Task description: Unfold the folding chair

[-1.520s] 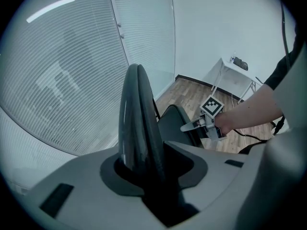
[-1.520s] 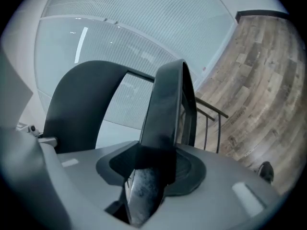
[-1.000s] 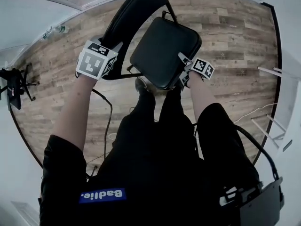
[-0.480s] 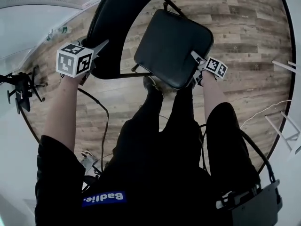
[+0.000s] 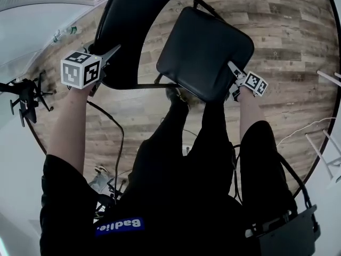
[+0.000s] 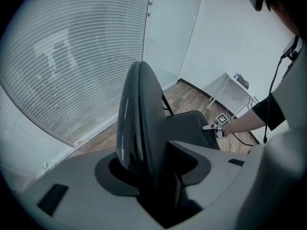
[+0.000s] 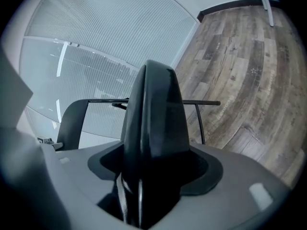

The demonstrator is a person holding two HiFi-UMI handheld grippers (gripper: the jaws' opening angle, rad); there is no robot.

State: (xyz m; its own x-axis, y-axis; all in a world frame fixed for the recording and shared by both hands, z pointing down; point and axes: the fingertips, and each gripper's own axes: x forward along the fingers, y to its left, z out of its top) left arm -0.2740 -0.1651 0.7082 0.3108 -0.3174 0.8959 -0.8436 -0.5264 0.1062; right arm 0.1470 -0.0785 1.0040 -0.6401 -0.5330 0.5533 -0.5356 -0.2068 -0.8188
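Both opening, left hand-held gripper astride chair backrest, right hand-held gripper astride seat

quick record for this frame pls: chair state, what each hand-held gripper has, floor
chair: black folding chair, seat swung down away from the backrest, looks unfolded
left hand-held gripper: jaws opening, top edge of backrest between them
right hand-held gripper: jaws opening, edge of seat between them
floor: wood planks
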